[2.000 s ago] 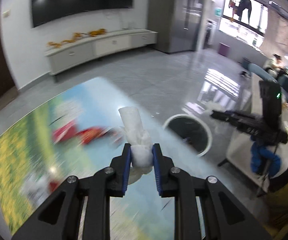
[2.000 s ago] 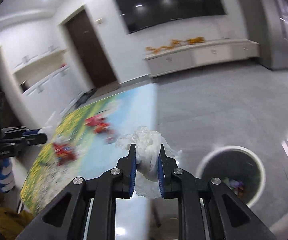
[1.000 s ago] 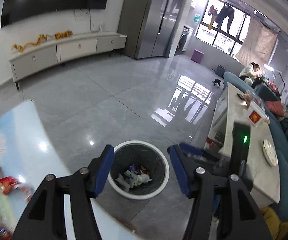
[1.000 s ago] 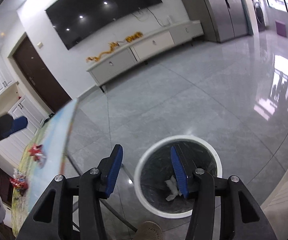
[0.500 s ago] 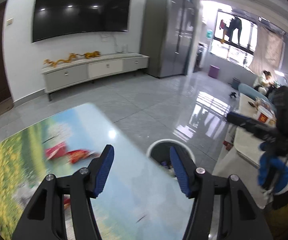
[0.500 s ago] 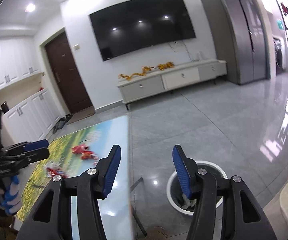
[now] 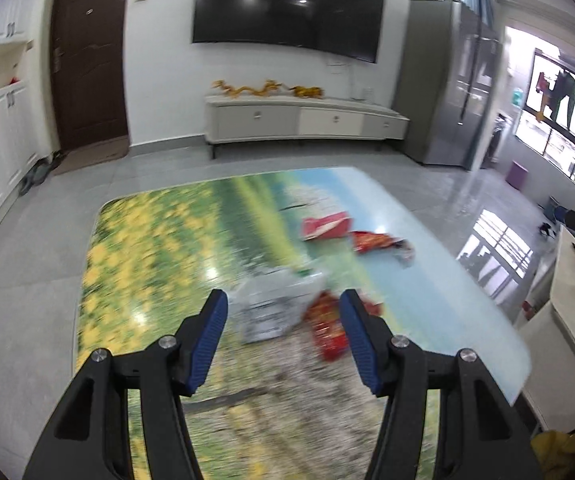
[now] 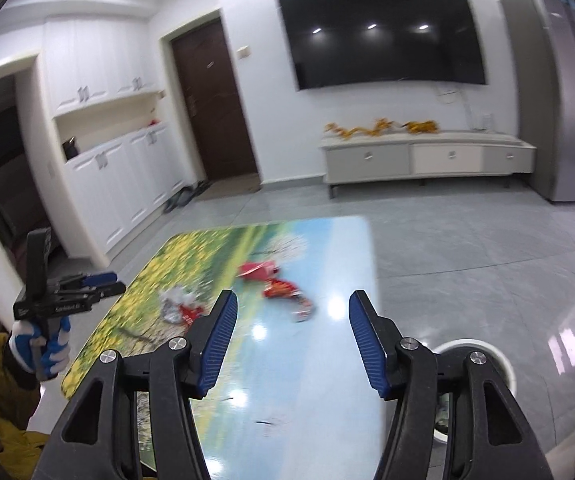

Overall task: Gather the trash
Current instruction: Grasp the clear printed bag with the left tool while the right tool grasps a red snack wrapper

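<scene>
Trash lies on the landscape-print table (image 7: 147, 248): a silver wrapper (image 7: 275, 306), a red snack bag (image 7: 327, 332) beside it, and farther off a red packet (image 7: 325, 226) and a crumpled red wrapper (image 7: 375, 242). My left gripper (image 7: 283, 334) hangs open above the silver wrapper, nothing between its pads. My right gripper (image 8: 292, 334) is over the table's near end (image 8: 327, 360), its jaws opening and empty. In the right wrist view the silver wrapper (image 8: 173, 300) and red wrappers (image 8: 275, 280) lie ahead, the left gripper (image 8: 99, 280) at the left in a gloved hand.
The white-rimmed trash bin (image 8: 483, 354) stands on the grey floor right of the table, partly behind my right gripper's finger. A low TV cabinet (image 7: 303, 120) and a wall screen (image 7: 287, 8) are at the far wall. A pale counter (image 7: 563, 320) runs along the right.
Both grippers let go of their tissue wads over the bin. They have since swung back from the bin towards the table, the left now over the wrappers. The right jaws have widened slightly.
</scene>
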Tool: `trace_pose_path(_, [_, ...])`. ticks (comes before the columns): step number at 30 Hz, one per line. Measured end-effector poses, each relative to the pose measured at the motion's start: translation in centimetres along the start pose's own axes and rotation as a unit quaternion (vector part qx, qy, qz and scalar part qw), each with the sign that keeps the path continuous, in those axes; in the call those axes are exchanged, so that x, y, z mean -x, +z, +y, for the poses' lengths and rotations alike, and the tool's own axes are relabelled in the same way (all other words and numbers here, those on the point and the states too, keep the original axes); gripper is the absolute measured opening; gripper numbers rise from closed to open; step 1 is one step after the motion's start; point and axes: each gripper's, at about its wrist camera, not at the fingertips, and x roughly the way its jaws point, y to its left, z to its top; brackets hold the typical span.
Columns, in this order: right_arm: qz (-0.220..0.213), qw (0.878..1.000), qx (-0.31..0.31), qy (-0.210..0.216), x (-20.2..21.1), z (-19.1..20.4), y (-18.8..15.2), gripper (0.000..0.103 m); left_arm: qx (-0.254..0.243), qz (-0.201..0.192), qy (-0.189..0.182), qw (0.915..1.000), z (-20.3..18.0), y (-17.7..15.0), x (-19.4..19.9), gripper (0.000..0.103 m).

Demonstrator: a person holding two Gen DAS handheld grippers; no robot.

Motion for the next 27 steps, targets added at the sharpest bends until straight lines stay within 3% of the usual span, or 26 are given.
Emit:
trace_pose_path(4, [0.045, 0.998, 0.028, 0.038, -4.1, 2.9, -0.1, 0.061, 0.021, 0.026, 0.005, 0.9994, 3.8, -1.3, -2.0, 0.056])
trace_pose_path(13, [0.162, 0.975, 0.112, 0.1, -15.3, 10.2, -1.6, 0.061, 0.018, 0.07, -0.016, 0.9973, 4.7, -1.6, -8.7, 0.056])
trace_pose_path(23, [0.211, 0.96, 0.145, 0.115, -23.1, 12.9, -2.2, 0.056, 0.01, 0.086, -0.033, 0.9957, 4.6, -1.1, -12.6, 0.055])
trace_pose_path(26, [0.22, 0.957, 0.147, 0.121, -24.1, 13.1, -2.4, 0.048, 0.022, 0.094, -0.035, 0.9947, 4.9, -1.5, -13.1, 0.039])
trace_pose_path(27, [0.222, 0.956, 0.148, 0.123, -24.3, 13.2, -2.6, 0.041, 0.025, 0.096, -0.037, 0.9944, 5.0, -1.6, -13.3, 0.032])
